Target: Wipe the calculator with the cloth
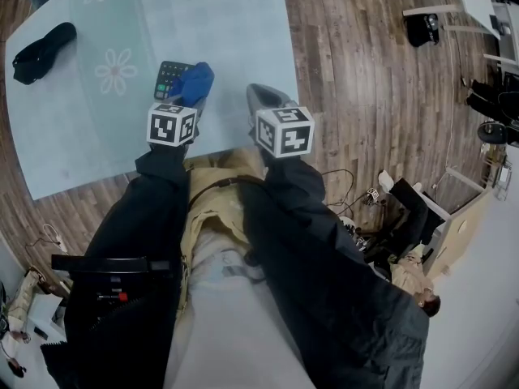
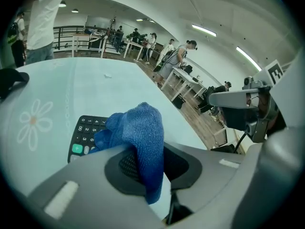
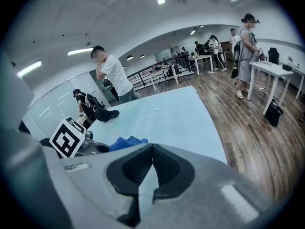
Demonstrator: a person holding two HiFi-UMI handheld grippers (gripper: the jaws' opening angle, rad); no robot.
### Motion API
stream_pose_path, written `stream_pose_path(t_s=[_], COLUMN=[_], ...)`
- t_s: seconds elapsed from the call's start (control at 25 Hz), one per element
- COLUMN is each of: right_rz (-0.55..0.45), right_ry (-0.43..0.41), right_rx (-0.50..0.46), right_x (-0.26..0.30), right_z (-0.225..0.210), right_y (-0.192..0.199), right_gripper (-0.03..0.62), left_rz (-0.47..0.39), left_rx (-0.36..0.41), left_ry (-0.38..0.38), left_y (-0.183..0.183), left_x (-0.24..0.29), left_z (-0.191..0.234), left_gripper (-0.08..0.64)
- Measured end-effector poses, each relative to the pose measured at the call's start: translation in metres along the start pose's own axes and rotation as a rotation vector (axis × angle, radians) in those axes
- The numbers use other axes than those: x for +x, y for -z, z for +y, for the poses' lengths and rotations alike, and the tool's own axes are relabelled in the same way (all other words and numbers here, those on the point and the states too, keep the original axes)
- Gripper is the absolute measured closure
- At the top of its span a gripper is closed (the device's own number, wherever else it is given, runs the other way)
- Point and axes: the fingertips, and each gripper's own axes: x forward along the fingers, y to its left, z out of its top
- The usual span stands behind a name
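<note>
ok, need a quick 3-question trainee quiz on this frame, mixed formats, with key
1. True or false: the right gripper grips the cloth.
2. In the head view, which part of the calculator does the cloth hide? A) left part B) right part C) none of it
3. Fill in: the calculator lies on a pale blue ____ with a flower print.

Key:
1. False. The left gripper is shut on the cloth. The right gripper's jaws meet with nothing between them.
2. B. The keys show only at the left.
3. table
</note>
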Motion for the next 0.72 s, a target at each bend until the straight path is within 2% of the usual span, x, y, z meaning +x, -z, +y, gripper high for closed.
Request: stream_pose_path(t_s=[0.24,0.36,0.56,0.72], right_rz=[-0.043,-0.078,-0.154,-0.283], right_ry=[-0.01,-0.011,0.008,0.009], right_rx=[-0.017,-0.028,-0.068,-0.121], right_x=[-0.012,-0.017,-0.033,-0.052], right_z=[0.014,0.02,0.03,0.052], right_y=[-0.004,-0.008,-0.023,-0.065], right_gripper=[0.592,0.592,0.592,0.592], left_rz=[-0.112,-0.175,-0.308,-0.458], left_rx=[-0.058,-0.05,0.001,0.054], left_ry=[0.094,0.134,0.117,0.086], left_y=[-0.019,-0.038,-0.078,-0.117], left_x=[-0.025,-0.038,-0.075,-0.119], left_z=[-0.026,-0.038,-0.047,-0.053], left_gripper=[0.486,0.485,0.485,0.486])
